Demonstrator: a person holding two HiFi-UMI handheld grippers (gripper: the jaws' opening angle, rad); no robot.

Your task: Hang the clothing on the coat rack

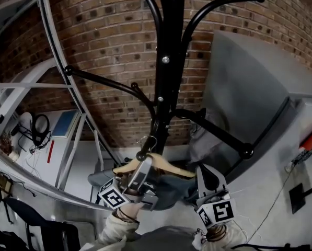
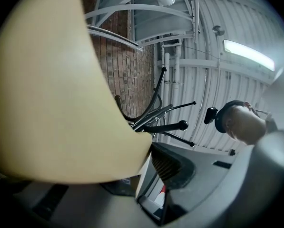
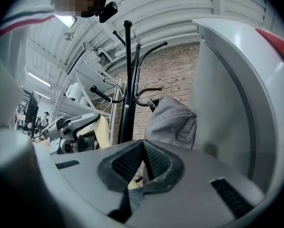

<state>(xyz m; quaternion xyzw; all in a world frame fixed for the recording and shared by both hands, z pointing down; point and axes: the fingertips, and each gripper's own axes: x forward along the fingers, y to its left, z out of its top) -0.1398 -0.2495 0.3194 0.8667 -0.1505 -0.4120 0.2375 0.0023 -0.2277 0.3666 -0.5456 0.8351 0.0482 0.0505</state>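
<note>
Item: clothing on a hanger, at the coat rack.

- Coat rack: black pole with curved, knob-tipped arms, standing in front of a brick wall.
- Hanger: pale wood, being held low against the pole. Its wire hook is sitting close to a short knobbed arm near the pole. I cannot tell whether it is resting over that arm.
- Clothing: dark grey cloth, draping from the hanger and bunching beneath it between the two tongs. It is not hanging free on the rack.
- Left tongs: closing on the hanger near its middle. In the left gripper view the wood is filling the left side, pressed against the ribbed pad.
- Right tongs: sitting just beside the hanger's right end. In the right gripper view the tongs are showing the pads meeting in a tight line, with the grey cloth rising just behind them. I cannot tell whether any fabric is caught between them.
</note>
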